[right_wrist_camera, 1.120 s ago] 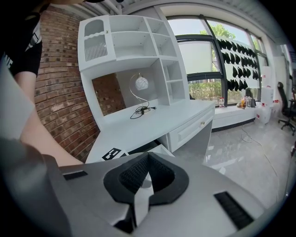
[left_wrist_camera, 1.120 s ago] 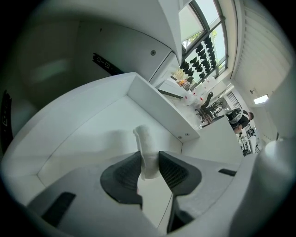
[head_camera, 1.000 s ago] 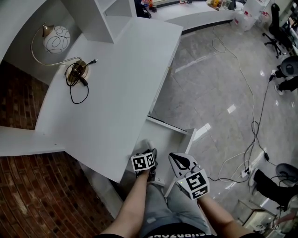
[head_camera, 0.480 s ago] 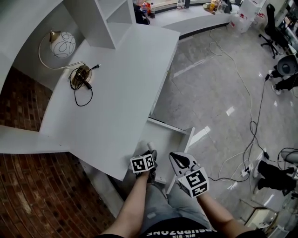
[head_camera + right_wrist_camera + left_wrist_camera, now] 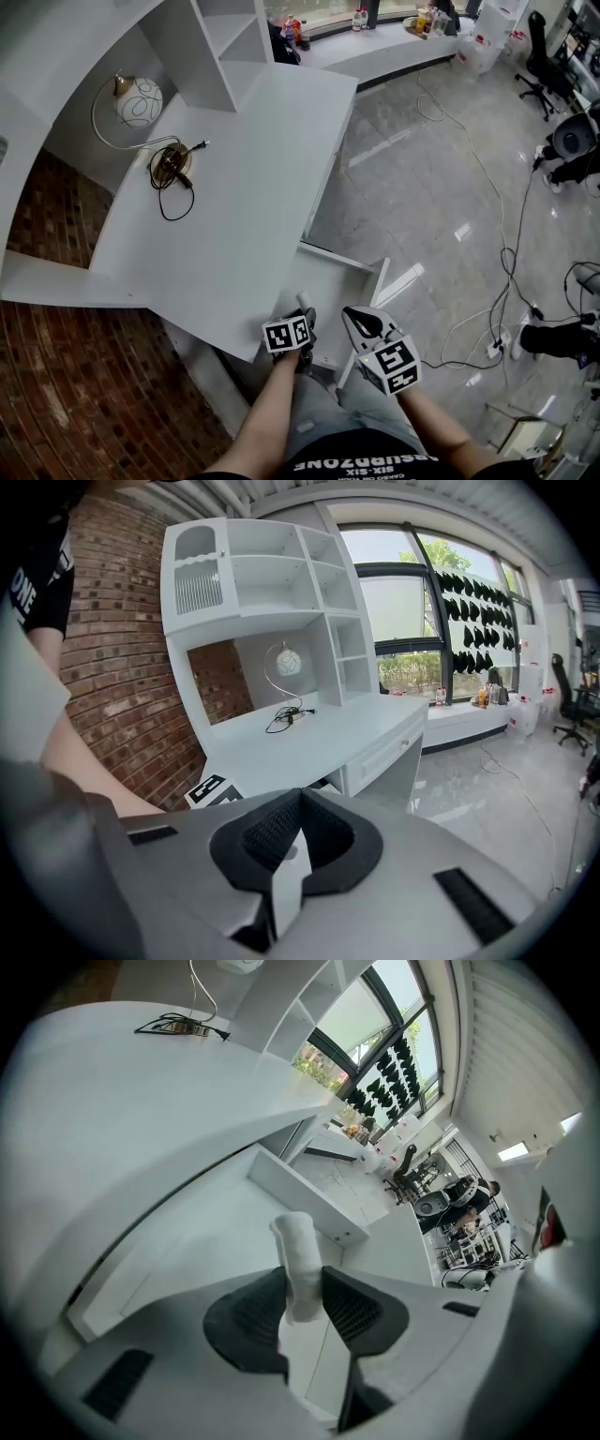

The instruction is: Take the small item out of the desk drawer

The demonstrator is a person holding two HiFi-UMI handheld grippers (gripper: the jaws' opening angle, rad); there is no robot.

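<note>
The small item, a white roll [image 5: 298,1265], stands upright between the black pads of my left gripper [image 5: 302,1302], which is shut on it. In the head view the left gripper [image 5: 302,328] hangs over the near end of the open white drawer [image 5: 373,277], and the tip of the roll [image 5: 303,300] pokes out ahead of it. My right gripper [image 5: 361,323] is just to its right, above the drawer's right side. Seen from its own camera, the right gripper [image 5: 298,803] has its jaws together with nothing in them.
The white desk top [image 5: 253,178] carries a globe lamp [image 5: 139,101] and its coiled cable [image 5: 173,173], with shelves behind. A brick wall is on the left. Cables [image 5: 506,253] run across the glossy floor, and office chairs [image 5: 553,47] stand at the far right.
Both grippers have risen a little over the drawer, the left one still carrying the white roll. The head view has tilted, so the desk sits lower in the picture.
</note>
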